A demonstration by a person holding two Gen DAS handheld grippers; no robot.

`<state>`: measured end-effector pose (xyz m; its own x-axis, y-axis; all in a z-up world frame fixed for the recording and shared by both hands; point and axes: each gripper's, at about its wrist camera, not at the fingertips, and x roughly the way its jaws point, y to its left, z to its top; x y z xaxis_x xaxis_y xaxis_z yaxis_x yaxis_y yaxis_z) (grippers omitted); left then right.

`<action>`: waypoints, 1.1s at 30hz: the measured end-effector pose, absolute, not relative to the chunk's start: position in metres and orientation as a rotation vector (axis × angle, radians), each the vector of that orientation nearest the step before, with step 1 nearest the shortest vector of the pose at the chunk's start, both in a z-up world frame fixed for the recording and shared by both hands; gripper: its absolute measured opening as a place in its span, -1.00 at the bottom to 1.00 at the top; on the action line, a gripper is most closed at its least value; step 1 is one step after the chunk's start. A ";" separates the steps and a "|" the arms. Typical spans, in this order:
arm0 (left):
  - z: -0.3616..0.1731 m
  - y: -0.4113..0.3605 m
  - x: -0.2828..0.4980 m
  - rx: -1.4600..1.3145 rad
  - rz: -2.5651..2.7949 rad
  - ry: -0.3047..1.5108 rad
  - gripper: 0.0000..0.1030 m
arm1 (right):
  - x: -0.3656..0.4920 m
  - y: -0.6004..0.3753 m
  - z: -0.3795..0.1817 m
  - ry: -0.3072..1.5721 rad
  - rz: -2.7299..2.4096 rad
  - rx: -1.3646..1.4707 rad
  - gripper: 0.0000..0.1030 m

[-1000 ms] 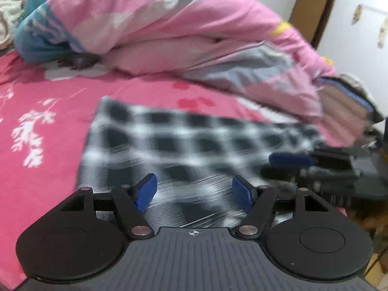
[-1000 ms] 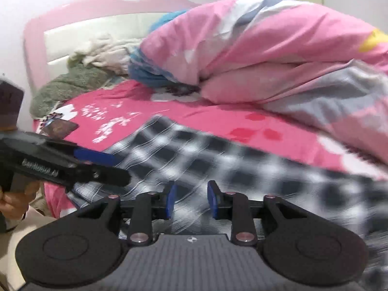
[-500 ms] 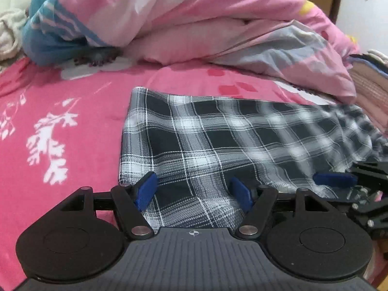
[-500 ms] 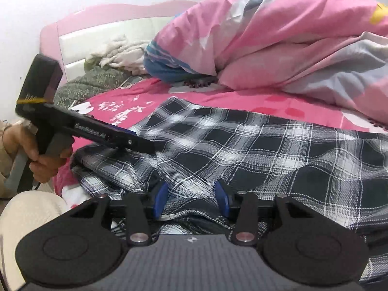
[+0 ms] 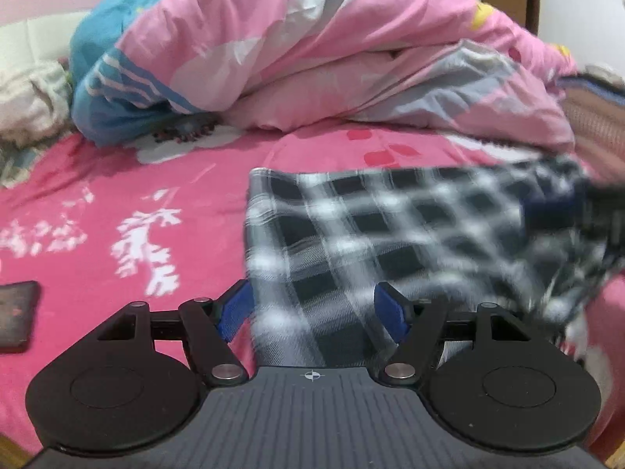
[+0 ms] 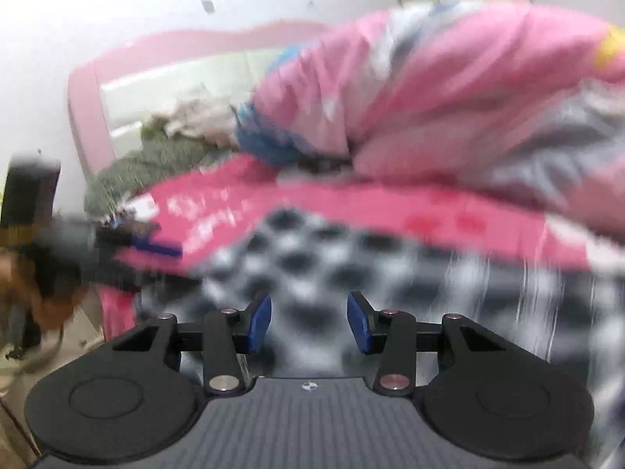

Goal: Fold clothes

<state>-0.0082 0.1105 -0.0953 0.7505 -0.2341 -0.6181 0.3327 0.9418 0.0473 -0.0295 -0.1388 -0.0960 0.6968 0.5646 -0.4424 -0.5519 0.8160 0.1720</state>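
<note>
Both grippers (image 5: 312,308) (image 6: 308,324) over plaid garment (image 5: 390,234)

A black-and-white checked cloth garment (image 5: 390,234) lies spread flat on the bed, its near end reaching in between the left gripper (image 5: 312,308) fingers, the rest stretching ahead and away to that gripper's right, blurred

plaid garment (image 5: 390,234) smeared by blur, right gripper (image 5: 586,211) indistinct, dark object (image 5: 15,316) cut off at edge
</note>
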 end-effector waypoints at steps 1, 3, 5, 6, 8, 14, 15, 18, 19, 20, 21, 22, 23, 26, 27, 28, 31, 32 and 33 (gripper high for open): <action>-0.097 0.111 -0.011 0.171 -0.296 0.653 0.34 | -0.025 -0.134 -0.084 0.486 0.635 0.013 -0.18; -0.103 0.114 -0.014 0.182 -0.267 0.659 0.34 | -0.007 -0.118 -0.068 0.486 0.679 -0.007 -0.22; -0.108 0.119 -0.016 0.158 -0.243 0.666 0.34 | 0.016 -0.097 -0.060 0.519 0.719 -0.025 -0.31; -0.110 0.122 -0.017 0.137 -0.237 0.670 0.33 | 0.029 -0.083 -0.059 0.541 0.740 -0.043 -0.35; -0.115 0.130 -0.019 0.086 -0.239 0.679 0.34 | 0.058 -0.054 -0.065 0.605 0.776 -0.078 -0.43; -0.120 0.146 -0.020 -0.019 -0.258 0.689 0.33 | 0.137 0.014 -0.117 0.819 0.765 -0.154 -0.61; -0.120 0.148 -0.021 -0.030 -0.260 0.690 0.33 | 0.147 0.017 -0.124 0.833 0.746 -0.145 -0.63; -0.121 0.152 -0.022 -0.056 -0.266 0.692 0.33 | 0.168 0.019 -0.130 0.860 0.689 -0.068 -0.65; -0.121 0.153 -0.022 -0.062 -0.269 0.691 0.33 | 0.172 0.017 -0.126 0.865 0.671 -0.025 -0.64; -0.121 0.154 -0.023 -0.068 -0.272 0.690 0.33 | 0.173 0.015 -0.122 0.861 0.662 0.006 -0.64; -0.121 0.155 -0.023 -0.076 -0.274 0.691 0.33 | 0.173 0.014 -0.118 0.852 0.658 0.019 -0.64; -0.121 0.156 -0.022 -0.087 -0.275 0.691 0.33 | 0.174 0.014 -0.115 0.850 0.649 0.024 -0.64; -0.122 0.157 -0.021 -0.097 -0.275 0.691 0.33 | 0.177 0.015 -0.118 0.859 0.632 0.020 -0.64; -0.122 0.160 -0.021 -0.124 -0.271 0.688 0.34 | 0.189 0.018 -0.133 0.893 0.542 -0.029 -0.66; -0.121 0.161 -0.022 -0.137 -0.268 0.685 0.34 | 0.191 0.015 -0.136 0.875 0.510 -0.047 -0.65; -0.121 0.163 -0.022 -0.151 -0.266 0.682 0.34 | 0.190 0.010 -0.134 0.853 0.480 -0.055 -0.65; -0.117 0.171 -0.026 -0.186 -0.253 0.662 0.34 | 0.177 -0.011 -0.111 0.783 0.420 -0.027 -0.61; -0.115 0.173 -0.026 -0.193 -0.246 0.655 0.34 | 0.168 -0.022 -0.101 0.768 0.433 0.005 -0.61; -0.113 0.174 -0.027 -0.201 -0.241 0.649 0.34 | 0.157 -0.033 -0.091 0.751 0.442 0.028 -0.61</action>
<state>-0.0268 0.1740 -0.1132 0.7702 -0.2834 -0.5714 0.1587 0.9528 -0.2587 0.1565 -0.0334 -0.0912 0.6435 0.3978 -0.6539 -0.3782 0.9080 0.1801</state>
